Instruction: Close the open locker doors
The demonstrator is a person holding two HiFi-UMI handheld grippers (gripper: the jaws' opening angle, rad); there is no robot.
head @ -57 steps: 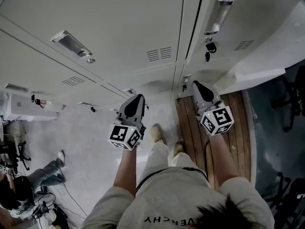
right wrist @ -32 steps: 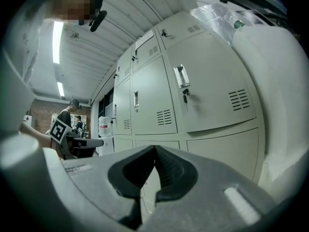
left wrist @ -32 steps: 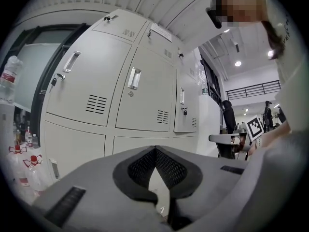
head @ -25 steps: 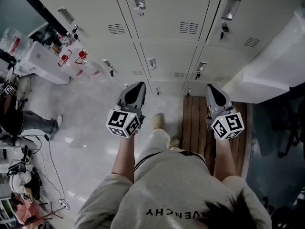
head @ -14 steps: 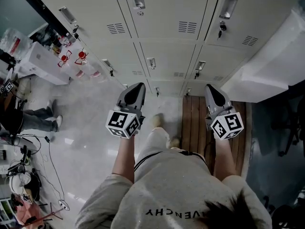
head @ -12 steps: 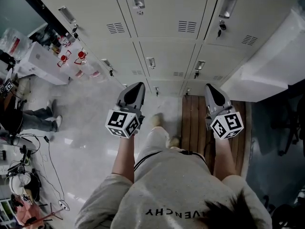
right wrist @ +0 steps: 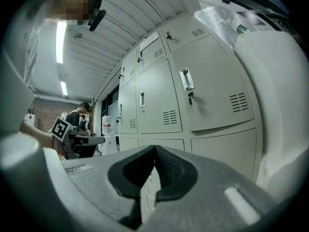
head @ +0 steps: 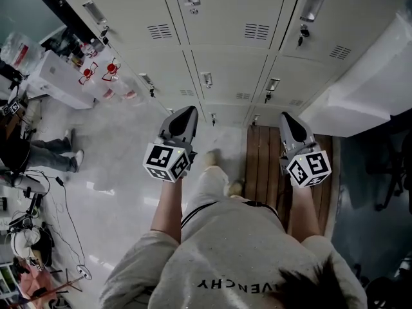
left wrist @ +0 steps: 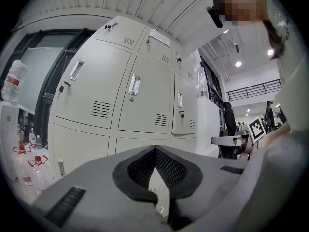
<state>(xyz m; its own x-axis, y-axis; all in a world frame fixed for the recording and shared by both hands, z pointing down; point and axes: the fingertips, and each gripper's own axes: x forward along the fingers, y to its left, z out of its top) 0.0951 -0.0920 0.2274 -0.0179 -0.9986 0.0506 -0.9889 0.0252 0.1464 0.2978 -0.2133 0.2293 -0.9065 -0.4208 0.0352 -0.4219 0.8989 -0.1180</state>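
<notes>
A bank of pale grey lockers (head: 225, 24) fills the top of the head view, and every door I can see lies flush and closed. Both grippers hang in front of me, apart from the doors. My left gripper (head: 186, 111) is shut and empty, pointing at the lower lockers. My right gripper (head: 286, 116) is shut and empty too, above the wooden floor platform (head: 262, 166). In the left gripper view the closed jaws (left wrist: 155, 149) face closed doors (left wrist: 140, 100). In the right gripper view the closed jaws (right wrist: 155, 147) face a closed door with a key in its lock (right wrist: 212, 91).
A large white wrapped object (head: 360, 89) juts out at the right beside the lockers. At the left stand a white cabinet with bottles (head: 71, 76), a person's legs (head: 45, 153) and cables on the floor (head: 38, 237). An office chair (left wrist: 231, 141) shows in the left gripper view.
Since the earliest frame I have stepped back from the lockers, so more doors show. Over the last second the view shifted slightly; both grippers stay shut and level.
</notes>
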